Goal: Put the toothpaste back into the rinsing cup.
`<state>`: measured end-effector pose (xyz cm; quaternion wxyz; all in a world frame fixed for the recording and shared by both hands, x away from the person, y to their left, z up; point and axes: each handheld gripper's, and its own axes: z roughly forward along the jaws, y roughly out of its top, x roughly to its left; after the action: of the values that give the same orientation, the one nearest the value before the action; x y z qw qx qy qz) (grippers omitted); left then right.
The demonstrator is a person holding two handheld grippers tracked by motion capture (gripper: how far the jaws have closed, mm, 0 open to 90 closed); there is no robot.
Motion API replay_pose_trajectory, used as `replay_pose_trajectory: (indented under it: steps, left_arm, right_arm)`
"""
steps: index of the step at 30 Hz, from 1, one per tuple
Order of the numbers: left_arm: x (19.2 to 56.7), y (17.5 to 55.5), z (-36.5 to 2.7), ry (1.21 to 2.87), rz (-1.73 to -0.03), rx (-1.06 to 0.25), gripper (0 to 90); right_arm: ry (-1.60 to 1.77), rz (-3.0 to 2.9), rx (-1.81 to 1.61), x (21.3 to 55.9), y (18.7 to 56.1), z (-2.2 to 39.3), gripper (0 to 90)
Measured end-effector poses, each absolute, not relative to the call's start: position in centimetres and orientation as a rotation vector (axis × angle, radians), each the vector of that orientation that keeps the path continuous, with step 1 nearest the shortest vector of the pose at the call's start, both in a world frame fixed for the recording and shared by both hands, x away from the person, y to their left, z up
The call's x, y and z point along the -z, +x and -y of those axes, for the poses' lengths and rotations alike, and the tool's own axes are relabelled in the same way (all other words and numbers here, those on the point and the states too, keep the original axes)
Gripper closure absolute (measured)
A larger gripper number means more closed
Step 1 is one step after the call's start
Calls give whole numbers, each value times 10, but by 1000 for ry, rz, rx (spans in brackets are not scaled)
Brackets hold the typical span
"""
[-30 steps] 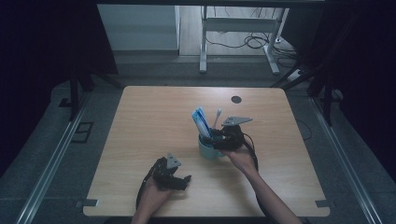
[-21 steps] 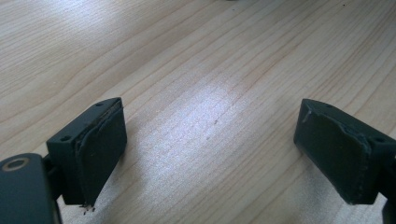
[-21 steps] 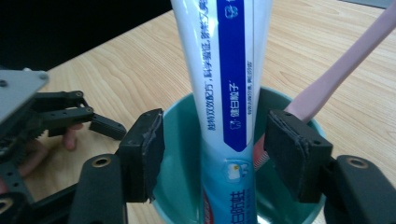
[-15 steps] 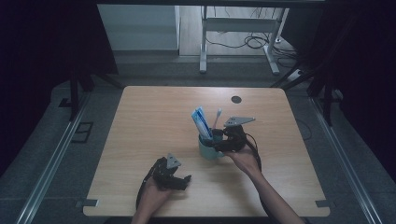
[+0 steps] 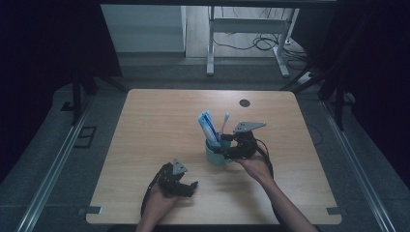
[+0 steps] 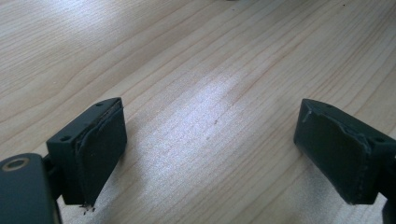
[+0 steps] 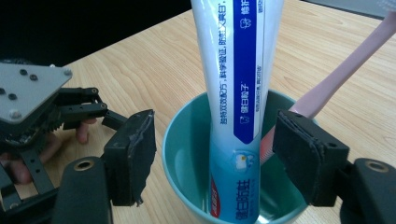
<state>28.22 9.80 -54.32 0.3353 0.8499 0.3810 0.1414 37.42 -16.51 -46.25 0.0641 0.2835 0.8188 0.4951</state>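
A teal cup (image 5: 214, 155) stands a little right of the table's middle. A white and blue toothpaste tube (image 5: 209, 126) and a pale pink toothbrush (image 5: 224, 121) stand in it. My right gripper (image 5: 226, 146) is at the cup's right side and its jaws have just been opening. In the right gripper view its pads (image 7: 134, 156) stand apart on either side of the cup (image 7: 184, 135). The tube (image 7: 238, 88) and toothbrush (image 7: 343, 67) rise between them, untouched. My left gripper (image 5: 186, 187) rests open near the front edge, with bare wood between its pads (image 6: 100, 149).
The wooden table (image 5: 145, 121) has a dark round hole (image 5: 244, 103) near its far edge. A metal desk frame (image 5: 247, 29) and cables lie on the floor behind. In the right gripper view the left gripper (image 7: 81, 109) lies close to the cup's left.
Hardly anything differs in the high view: the right hand has shifted very slightly beside the cup, and the left hand has kept still.
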Motion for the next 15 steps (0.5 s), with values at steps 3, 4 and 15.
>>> replay_pose_trajectory:
  steps: [3,4,15]
  left_arm:
    - [543,282,-98,2215,-998,-366,95]
    - [543,282,-98,2217,-993,-369,95]
    - [543,282,-98,2218,-997,-370,95]
  right_arm:
    - [841,-2481,-1477,462,372,165,279]
    - [835,-2484,-1471,463,371,165,276]
    - [800,-2514,-1425,463,366,164,244]
